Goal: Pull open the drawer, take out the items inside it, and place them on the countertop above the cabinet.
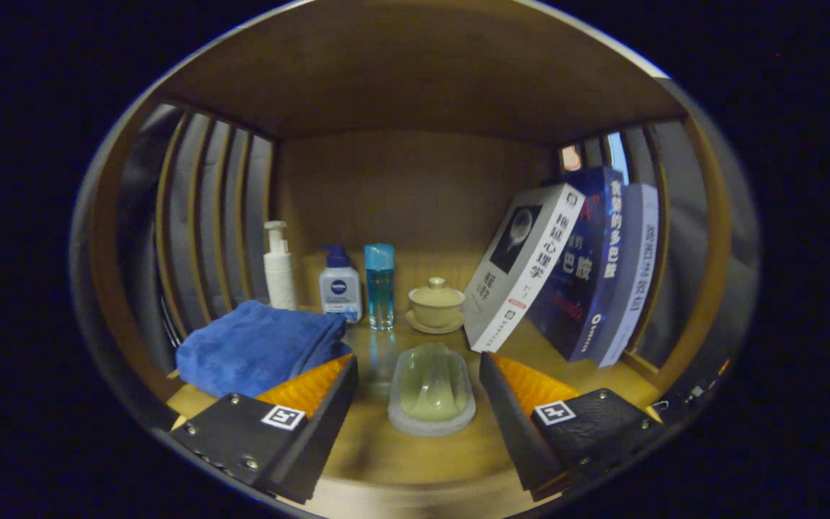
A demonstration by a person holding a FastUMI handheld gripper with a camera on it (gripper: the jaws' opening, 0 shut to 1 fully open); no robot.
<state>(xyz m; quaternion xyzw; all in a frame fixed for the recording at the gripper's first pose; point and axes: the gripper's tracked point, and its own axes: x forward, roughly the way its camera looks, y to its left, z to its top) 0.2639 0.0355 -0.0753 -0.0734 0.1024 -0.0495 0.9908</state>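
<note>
Here the gripper [418, 393] stands with jaws wide around (not touching) the pale green ridged soap dish [431, 389] on the wooden countertop [415, 461], apparently releasing it; next, withdrawal toward the drawer.

NIVEA on white pump bottle [340, 291]

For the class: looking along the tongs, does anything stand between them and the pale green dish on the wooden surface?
Nothing visible does. The pale green dish lies between the open tongs, apart from both fingers. The blue towel lies off to one side.
</note>
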